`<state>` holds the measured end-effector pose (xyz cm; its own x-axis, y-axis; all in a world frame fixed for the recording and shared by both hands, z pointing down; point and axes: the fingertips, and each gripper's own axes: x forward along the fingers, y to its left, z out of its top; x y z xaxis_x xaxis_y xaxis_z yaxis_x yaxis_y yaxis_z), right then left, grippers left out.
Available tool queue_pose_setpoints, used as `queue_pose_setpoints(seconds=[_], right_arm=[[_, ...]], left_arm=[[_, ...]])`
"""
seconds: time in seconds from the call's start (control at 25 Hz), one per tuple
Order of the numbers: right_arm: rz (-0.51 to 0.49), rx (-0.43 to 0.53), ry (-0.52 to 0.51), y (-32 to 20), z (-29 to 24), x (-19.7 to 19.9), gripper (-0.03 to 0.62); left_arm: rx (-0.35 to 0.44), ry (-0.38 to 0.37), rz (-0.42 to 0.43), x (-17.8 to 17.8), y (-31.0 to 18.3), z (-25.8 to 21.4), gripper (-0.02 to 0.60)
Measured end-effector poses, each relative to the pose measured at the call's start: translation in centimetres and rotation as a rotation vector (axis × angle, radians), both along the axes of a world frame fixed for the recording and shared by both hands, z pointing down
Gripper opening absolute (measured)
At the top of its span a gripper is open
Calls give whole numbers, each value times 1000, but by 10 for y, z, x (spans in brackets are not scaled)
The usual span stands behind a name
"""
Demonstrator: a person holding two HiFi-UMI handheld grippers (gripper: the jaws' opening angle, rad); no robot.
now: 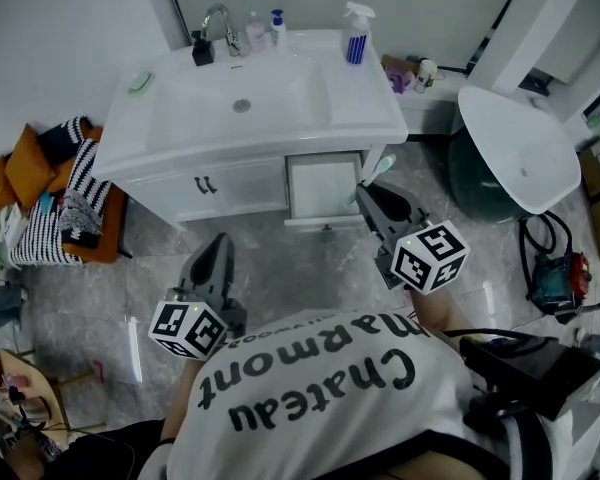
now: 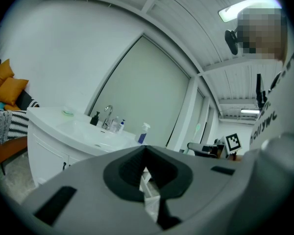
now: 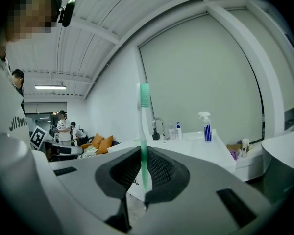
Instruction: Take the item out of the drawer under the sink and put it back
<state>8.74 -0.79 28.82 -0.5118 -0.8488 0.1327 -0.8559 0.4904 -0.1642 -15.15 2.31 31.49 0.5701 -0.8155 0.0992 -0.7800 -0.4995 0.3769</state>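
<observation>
Right claw point(image 1: 366, 192): jaws pinched on the handle of a green toothbrush point(image 1: 378, 171). In the right gripper view the toothbrush point(image 3: 144, 131) stands upright between the ribbed pads, its bristle head well above the jaw tips.

Toothbrush, location: held in the air, outside the drawer point(image 1: 325, 186), in front of and to the right of the sink basin point(image 1: 242, 98), beside the drawer's right front corner.

Left claw point(image 1: 218, 243): jaws pressed together at the tips, nothing between them in the left gripper view point(image 2: 146, 153). It hangs over the floor, in front of the basin and slightly left of it.

Drawer: pulled open, set in the vanity cabinet's front, below the basin's right side.

Cabinet door point(image 1: 225, 186): closed, below the basin's front, left of the drawer, with two dark handles.

Counter point(image 1: 365, 103): white, surrounding the basin.

Faucet point(image 1: 218, 18): chrome, behind the basin at the back edge.

Black pump bottle point(image 1: 202, 48): behind the basin, left of the faucet.

Spray bottle point(image 1: 356, 36): blue-striped with a white trigger, on the counter behind and to the right of the basin.

Green soap dish point(image 1: 140, 81): on the counter, left of the basin.
</observation>
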Motion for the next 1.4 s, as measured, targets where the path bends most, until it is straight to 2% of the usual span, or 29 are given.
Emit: queue_pose_setpoints(seconds=[0.4, 0.8, 1.16, 1.4], right_arm=[[22, 18, 9, -5, -5, -6, 44], [65, 44, 13, -12, -10, -21, 44], [117, 68, 52, -19, -9, -40, 44], [133, 76, 91, -28, -10, -39, 44]], left_arm=[[14, 0, 13, -13, -4, 2, 6], [18, -8, 18, -43, -3, 3, 6], [-6, -12, 3, -84, -3, 17, 6], [-14, -2, 1, -88, -5, 22, 6]])
